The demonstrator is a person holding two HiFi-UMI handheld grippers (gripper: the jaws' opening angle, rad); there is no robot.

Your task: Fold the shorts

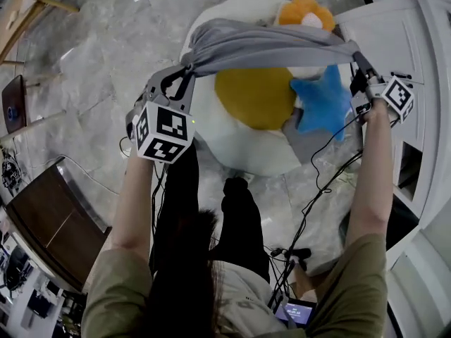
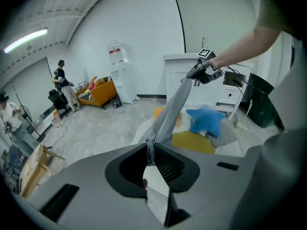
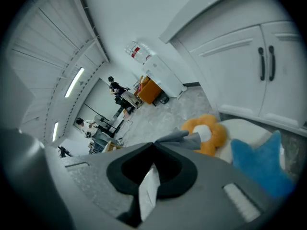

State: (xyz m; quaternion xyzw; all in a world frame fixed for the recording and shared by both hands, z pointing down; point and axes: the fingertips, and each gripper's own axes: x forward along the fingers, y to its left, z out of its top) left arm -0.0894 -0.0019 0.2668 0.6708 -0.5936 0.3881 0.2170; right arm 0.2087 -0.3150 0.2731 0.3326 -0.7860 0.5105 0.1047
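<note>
The grey shorts [image 1: 268,46] hang in the air, stretched as a band between the two grippers, above the white egg-shaped cushion [image 1: 239,146] that lies on the floor. The left gripper [image 1: 184,72] has its fingers pressed together on one end of the cloth, and the right gripper [image 1: 358,72] pinches the other end in the same way. A blue star pillow [image 1: 320,104] and an orange flower pillow [image 1: 304,11] lie below. I judge that the task is at its beginning: no fold is visible, so laying the shorts flat and folding them are both left to do
</note>
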